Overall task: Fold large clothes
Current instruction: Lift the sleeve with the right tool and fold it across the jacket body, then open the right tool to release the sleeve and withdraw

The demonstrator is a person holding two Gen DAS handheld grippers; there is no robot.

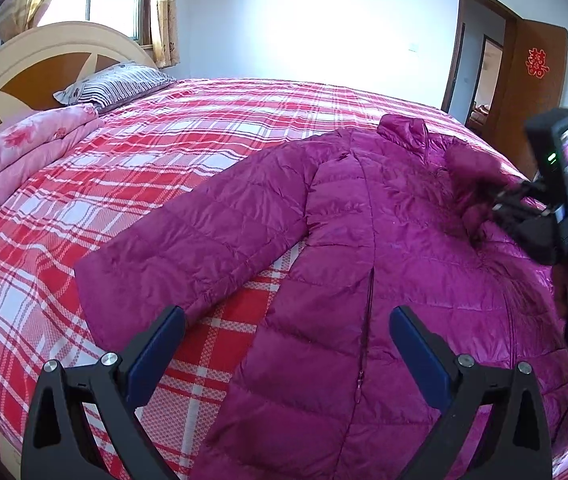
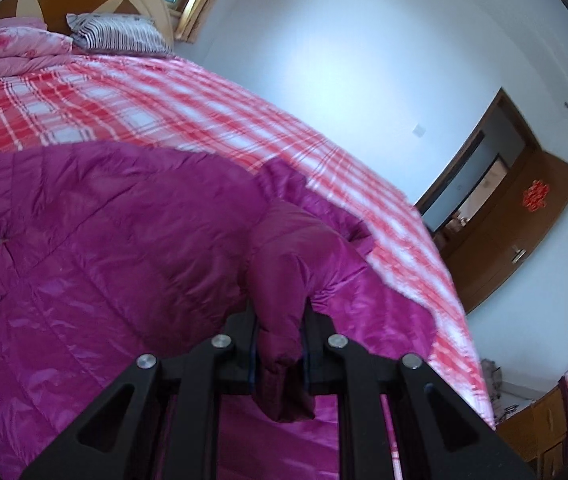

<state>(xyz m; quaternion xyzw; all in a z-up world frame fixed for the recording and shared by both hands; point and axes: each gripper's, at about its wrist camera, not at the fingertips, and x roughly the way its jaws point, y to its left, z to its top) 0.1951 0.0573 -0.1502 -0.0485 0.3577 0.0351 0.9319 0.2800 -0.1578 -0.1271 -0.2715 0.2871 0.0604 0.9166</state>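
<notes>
I've got my right gripper [image 2: 280, 344] pinched on the jacket's [image 1: 363, 240] sleeve [image 2: 284, 272], lifting it to fold inward over the body spread on the bed [image 1: 144, 152], while my left gripper [image 1: 287, 340] hovers with fingers wide, ready to help.

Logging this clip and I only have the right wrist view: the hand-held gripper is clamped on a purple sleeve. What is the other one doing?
Observer: The left hand-held gripper hangs open above the jacket, holding nothing.
Operator: Where over the jacket?
Observer: Over the lower front, with the zipper running between its fingers.
Operator: Is the other sleeve folded in yet?
Observer: No. The far sleeve lies spread out flat on the plaid bedsheet, angled away from the body.
Operator: And my sleeve, where does it sit overall?
Observer: The right hand-held gripper holds the near sleeve raised over the jacket's chest, just below the collar.
</notes>
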